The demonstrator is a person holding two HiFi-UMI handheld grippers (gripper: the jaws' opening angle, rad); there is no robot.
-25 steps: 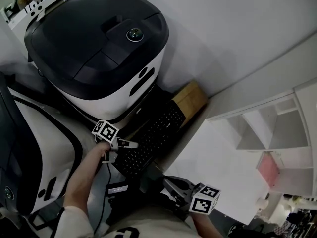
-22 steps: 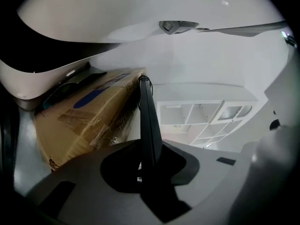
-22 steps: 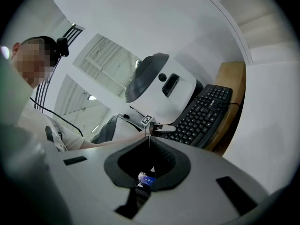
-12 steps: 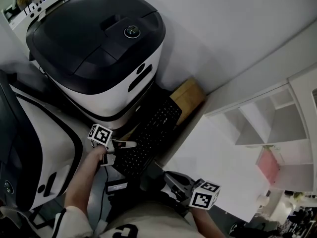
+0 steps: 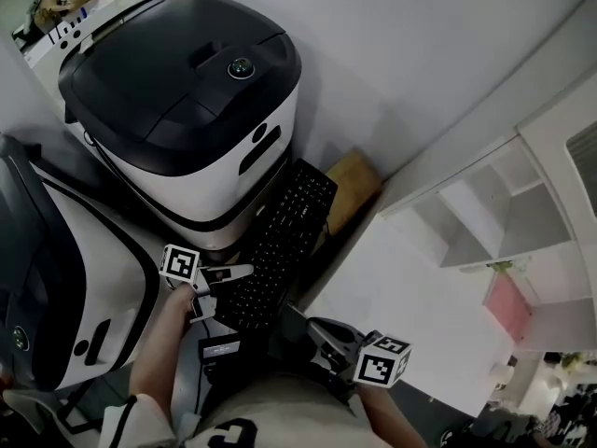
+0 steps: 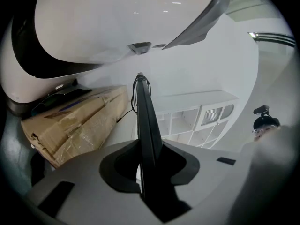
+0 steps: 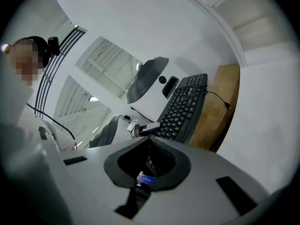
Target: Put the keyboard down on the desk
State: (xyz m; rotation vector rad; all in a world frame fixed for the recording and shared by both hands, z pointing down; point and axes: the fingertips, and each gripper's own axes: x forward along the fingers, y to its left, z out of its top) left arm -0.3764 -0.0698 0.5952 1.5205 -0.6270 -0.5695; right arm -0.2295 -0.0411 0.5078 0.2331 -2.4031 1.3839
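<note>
The white tabletop [image 5: 410,297] lies right of the wall corner. Your left tongs [image 5: 224,290] clamp the keyboard's [image 5: 284,245] near edge, left of it, beside the cardboard box [image 5: 350,189]. Your right tongs [image 5: 322,339] are closed and empty. Carry it right, level it, then lower it flat before releasing.

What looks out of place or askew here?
The black keyboard isn't lying flat on a desk. It is gripped by its edge in the left tool and slants across the gap between the large white-and-black machine and a cardboard box.
</note>
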